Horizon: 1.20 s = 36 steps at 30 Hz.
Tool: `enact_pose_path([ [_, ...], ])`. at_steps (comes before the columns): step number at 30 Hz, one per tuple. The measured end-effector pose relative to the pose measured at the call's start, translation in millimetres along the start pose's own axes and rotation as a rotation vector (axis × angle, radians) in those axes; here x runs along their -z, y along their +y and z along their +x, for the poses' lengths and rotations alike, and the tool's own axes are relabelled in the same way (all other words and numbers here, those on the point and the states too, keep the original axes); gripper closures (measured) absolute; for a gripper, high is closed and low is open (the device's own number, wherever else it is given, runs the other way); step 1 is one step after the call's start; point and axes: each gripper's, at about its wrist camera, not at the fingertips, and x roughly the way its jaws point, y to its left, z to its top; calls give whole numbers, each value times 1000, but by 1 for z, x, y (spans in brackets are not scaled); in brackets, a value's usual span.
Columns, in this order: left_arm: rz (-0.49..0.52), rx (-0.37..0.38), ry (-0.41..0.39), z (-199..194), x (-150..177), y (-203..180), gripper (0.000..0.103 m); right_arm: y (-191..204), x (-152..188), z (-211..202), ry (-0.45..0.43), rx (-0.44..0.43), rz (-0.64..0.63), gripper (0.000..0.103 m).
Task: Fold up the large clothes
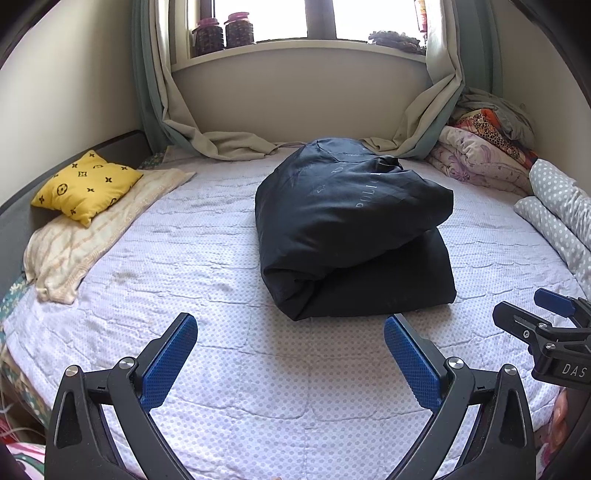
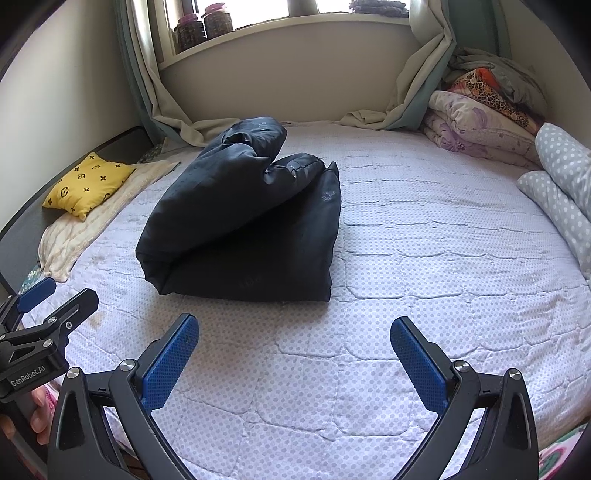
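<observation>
Item 1: dark navy padded jacket [image 1: 354, 229], bulky, folded into a two-layer bundle, top layer puffed up and slumped over the flat bottom layer; lies centre of frame in left wrist view, centre-left in right wrist view [image 2: 243, 225], on the white quilted bed cover w/ small grey dots [image 1: 207, 251]. Item 2: left gripper [image 1: 290, 356], black frame w/ blue textured pads, lower frame, jaws wide apart, holding nothing, short of the jacket's near edge, not touching. Item 3: right gripper [image 2: 293, 360], same build, jaws wide, empty, also clear of the jacket. Misc: yellow cushion w/ black pattern [image 1: 86, 186] on a cream striped towel [image 1: 85, 236], left of frame; folded floral quilts [image 1: 484, 155] upper right; grey polka-dot bedding roll [image 1: 557, 218] right edge; two dark jars w/ pink lids [image 1: 223, 33] on windowsill, top.
</observation>
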Motion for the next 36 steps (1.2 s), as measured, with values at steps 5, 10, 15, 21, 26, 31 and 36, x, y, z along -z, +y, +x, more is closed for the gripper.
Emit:
enact_pose_path([
  [5, -7, 1, 4, 1, 0, 2, 0, 0, 0, 0, 1, -2, 1, 0],
  [10, -7, 1, 5, 1, 0, 2, 0, 0, 1, 0, 3, -3, 2, 0],
  [15, -7, 1, 4, 0, 0, 2, 0, 0, 1, 0, 2, -3, 3, 0],
  [21, -5, -3, 4, 0, 0, 2, 0, -1, 2, 1, 3, -4, 7, 0],
  [26, -2, -8, 4, 0, 2, 2, 0, -1, 2, 1, 5, -4, 7, 0],
  [31, 7, -7, 7, 1, 2, 0, 0, -1, 4, 2, 12, -5, 5, 0],
  [36, 14, -15, 9, 2, 2, -2, 0, -2, 4, 3, 15, -8, 5, 0],
])
